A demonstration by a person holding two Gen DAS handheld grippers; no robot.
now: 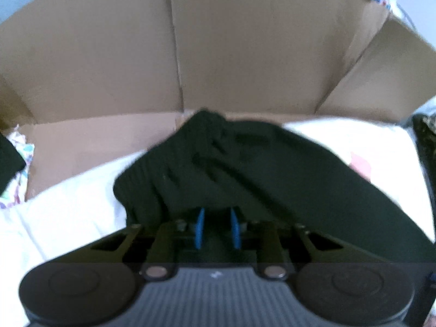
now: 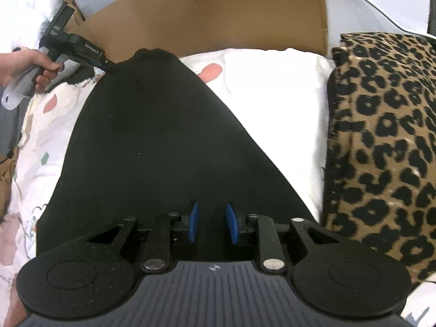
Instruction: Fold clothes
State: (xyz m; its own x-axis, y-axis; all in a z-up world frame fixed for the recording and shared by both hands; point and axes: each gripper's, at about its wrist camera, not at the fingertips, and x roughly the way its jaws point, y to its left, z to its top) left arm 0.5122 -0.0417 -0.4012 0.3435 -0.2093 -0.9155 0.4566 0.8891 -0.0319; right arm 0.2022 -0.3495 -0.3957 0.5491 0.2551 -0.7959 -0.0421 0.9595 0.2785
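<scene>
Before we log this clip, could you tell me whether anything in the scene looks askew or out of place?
Only the black garment stands out: it lies bunched and wrinkled at its far end, not flat, on the white bedding. The cardboard box behind it has a bent flap. Nothing appears spilled.

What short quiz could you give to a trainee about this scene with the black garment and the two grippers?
1. True or false: the leopard-print cushion lies on top of the black garment.
2. In the right wrist view, what holds the garment's far corner? A) the left gripper B) a bare hand C) nothing
3. What brown thing stands behind the white bedding?
Key: 1 false, the white bedding shows between them; 2 A; 3 the cardboard box.
</scene>
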